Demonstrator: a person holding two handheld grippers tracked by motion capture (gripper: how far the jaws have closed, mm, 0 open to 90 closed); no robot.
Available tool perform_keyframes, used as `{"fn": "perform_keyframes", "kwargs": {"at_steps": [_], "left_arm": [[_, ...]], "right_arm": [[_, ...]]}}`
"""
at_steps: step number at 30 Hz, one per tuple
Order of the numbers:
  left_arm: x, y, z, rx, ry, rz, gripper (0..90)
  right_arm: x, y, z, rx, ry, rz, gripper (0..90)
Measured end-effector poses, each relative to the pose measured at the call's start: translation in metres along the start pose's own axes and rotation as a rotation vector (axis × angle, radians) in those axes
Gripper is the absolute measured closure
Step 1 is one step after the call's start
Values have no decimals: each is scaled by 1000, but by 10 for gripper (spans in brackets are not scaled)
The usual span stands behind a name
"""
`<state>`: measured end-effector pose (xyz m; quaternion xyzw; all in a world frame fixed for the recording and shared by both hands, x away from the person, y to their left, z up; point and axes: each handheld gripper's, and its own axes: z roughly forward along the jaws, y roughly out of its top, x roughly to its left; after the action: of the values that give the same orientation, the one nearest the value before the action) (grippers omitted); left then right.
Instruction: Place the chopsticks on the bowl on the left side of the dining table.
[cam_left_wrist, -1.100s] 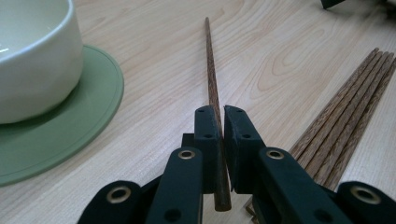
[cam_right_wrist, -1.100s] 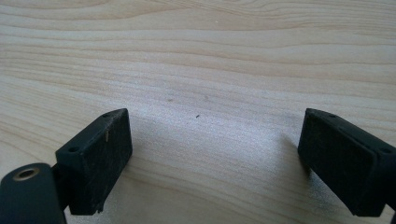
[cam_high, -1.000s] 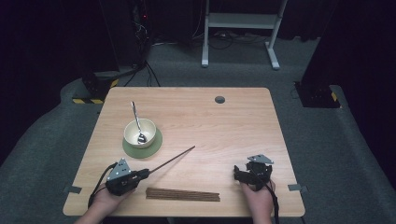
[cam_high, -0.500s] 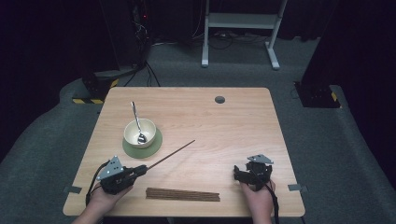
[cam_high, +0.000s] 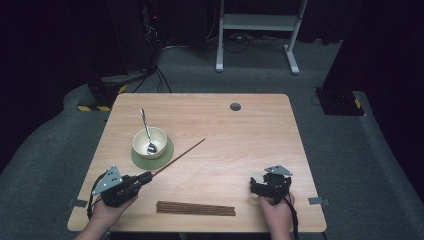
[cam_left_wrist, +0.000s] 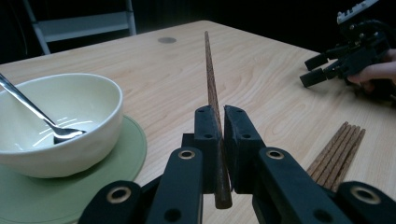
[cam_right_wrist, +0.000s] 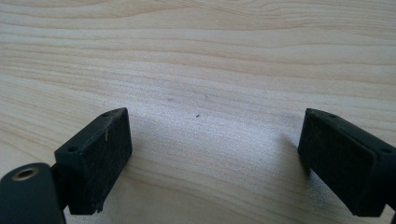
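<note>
My left gripper is shut on one dark wooden chopstick, which juts up and to the right, lifted over the table beside the bowl. A cream bowl with a metal spoon in it stands on a green coaster. A bundle of several chopsticks lies flat near the front edge. At the front right my right gripper rests low over bare wood, jaws wide open with nothing between them.
The wooden table has a round cable hole at the back. Dark carpet surrounds it, with a white metal stand and cables behind. The right gripper also shows far off in the left gripper view.
The left hand has drawn back toward the front left and lifted a little, carrying the chopstick with it. The right gripper has stayed put.
</note>
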<state>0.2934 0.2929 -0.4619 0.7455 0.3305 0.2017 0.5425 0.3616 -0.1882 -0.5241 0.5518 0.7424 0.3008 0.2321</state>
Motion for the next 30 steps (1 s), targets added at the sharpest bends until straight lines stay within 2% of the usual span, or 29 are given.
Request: {"fn": "perform_keyframes", "kwargs": {"at_steps": [13,30], "left_arm": [[15,2,-10,-41,60,-25,838],[42,-3,-10,-48,151,-48,838]], "right_arm": [[0,0,0,-1,0,-1,94],[1,1,1,0,-2,2,91]]}}
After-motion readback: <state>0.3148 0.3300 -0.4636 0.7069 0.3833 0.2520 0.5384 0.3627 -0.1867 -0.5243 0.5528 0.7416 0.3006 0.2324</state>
